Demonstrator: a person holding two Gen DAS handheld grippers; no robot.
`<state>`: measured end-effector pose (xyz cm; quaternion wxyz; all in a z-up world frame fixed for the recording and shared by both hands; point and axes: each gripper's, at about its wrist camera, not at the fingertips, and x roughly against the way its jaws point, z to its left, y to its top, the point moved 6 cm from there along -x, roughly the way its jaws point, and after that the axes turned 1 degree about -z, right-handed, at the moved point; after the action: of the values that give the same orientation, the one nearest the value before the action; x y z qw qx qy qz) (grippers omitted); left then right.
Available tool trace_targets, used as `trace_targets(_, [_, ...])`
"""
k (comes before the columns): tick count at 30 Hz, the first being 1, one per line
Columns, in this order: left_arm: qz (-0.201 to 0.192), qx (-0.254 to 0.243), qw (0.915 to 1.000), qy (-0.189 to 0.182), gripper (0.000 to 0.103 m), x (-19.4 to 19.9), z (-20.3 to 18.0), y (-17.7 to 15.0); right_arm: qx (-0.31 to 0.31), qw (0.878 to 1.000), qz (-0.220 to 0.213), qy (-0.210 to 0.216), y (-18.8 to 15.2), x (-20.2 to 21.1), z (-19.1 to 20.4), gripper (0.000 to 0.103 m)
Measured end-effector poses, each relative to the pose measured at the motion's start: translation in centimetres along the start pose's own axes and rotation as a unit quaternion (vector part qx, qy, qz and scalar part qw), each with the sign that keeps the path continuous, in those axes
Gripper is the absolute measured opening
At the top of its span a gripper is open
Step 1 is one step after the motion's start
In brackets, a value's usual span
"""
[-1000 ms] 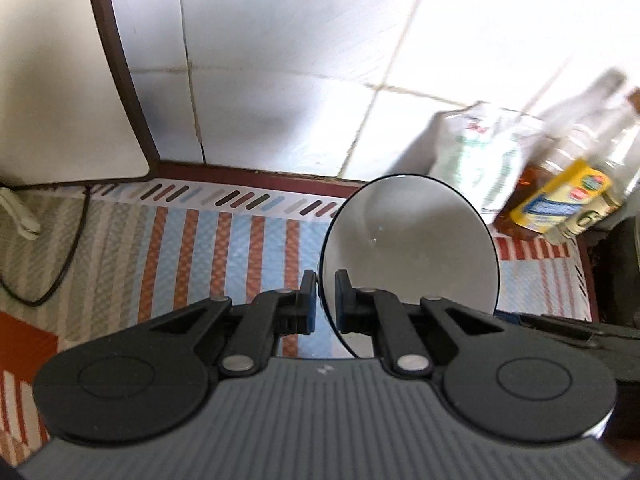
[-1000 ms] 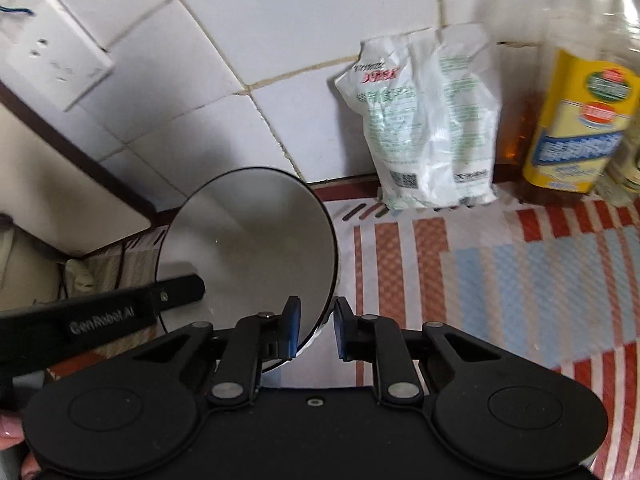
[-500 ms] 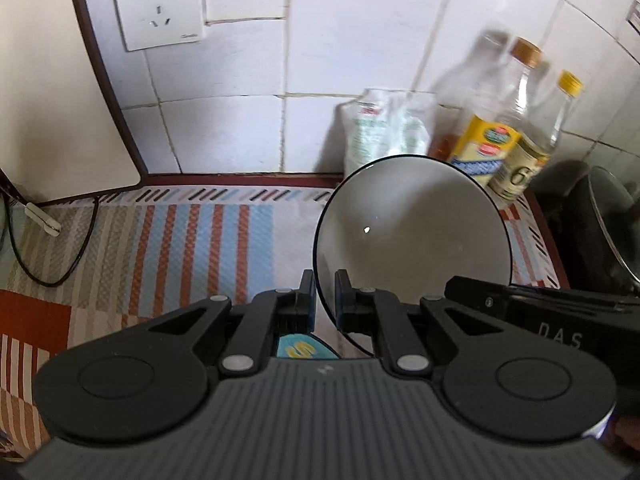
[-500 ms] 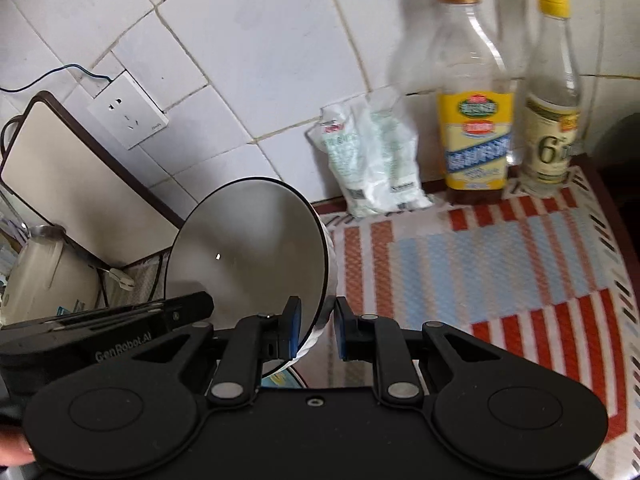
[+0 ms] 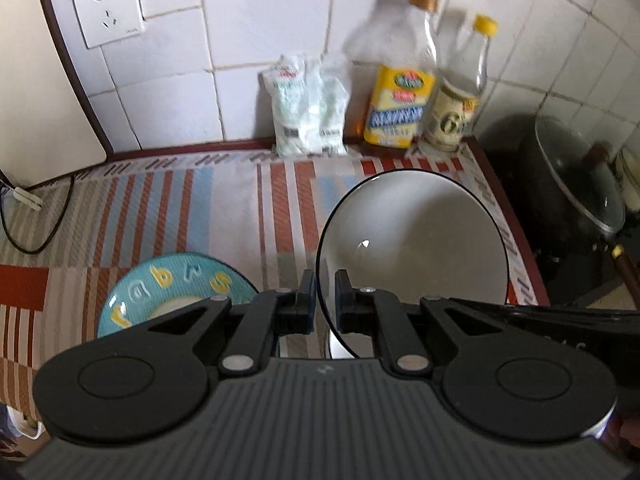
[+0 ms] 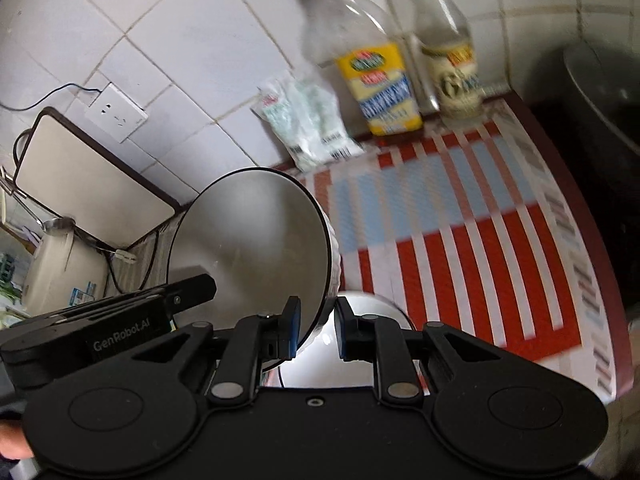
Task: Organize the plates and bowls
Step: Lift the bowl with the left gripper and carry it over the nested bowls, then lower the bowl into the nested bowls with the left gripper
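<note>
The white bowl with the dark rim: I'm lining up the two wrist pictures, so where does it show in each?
Left wrist: the white bowl is right of centre, rim pinched by the left gripper.
Right wrist: the bowl is left of centre, rim between the right gripper fingers.
Shared landmark: the yellow-labelled bottle against the tiled wall.

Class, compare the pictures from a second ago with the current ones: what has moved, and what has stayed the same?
Both views have drawn back and tipped down from the wall: the blue lettered plate and a white dish below have come into sight, and the two bottles now show whole. Unchanged: the left gripper and right gripper stay clamped on opposite rims of the grey bowl.
</note>
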<state>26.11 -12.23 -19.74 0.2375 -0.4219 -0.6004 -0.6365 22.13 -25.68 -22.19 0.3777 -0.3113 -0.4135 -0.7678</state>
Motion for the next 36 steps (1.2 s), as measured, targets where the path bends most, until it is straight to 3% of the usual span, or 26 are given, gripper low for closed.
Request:
trace_targets(10, [0.041,-0.005,0.9991,0.013,0.008,-2.2,-0.7,-3.2,-0.019,0.999,0.037,-0.005,-3.1,-1.6,-2.7,0.022])
trace_targets(22, [0.103,-0.004,0.9946,0.011,0.008,-5.4,-1.1,-5.2,-0.046,0.997,0.055,-0.017,-3.6,-3.4,-4.8,0.022])
trace_targets(28, [0.107,0.007,0.9941,0.016,0.009,-5.9,-0.9,-5.2,-0.022,0.998,0.049,-0.024,-3.8,-3.7,-4.6,0.026])
trace_targets(31, [0.107,0.010,0.9940,0.021,0.010,-6.0,-0.8,-5.4,0.012,0.999,0.037,-0.035,-3.6,-3.5,-4.0,0.035])
trace_targets(33, [0.106,0.008,0.9942,0.017,0.011,-5.9,-1.1,-5.4,0.050,0.996,0.031,-0.061,-3.6,-3.5,-3.7,0.037])
trace_targets(36, [0.105,-0.003,0.9941,0.025,0.011,-6.0,-1.2,-5.5,0.065,0.996,0.028,-0.058,-3.6,-3.6,-3.5,0.038])
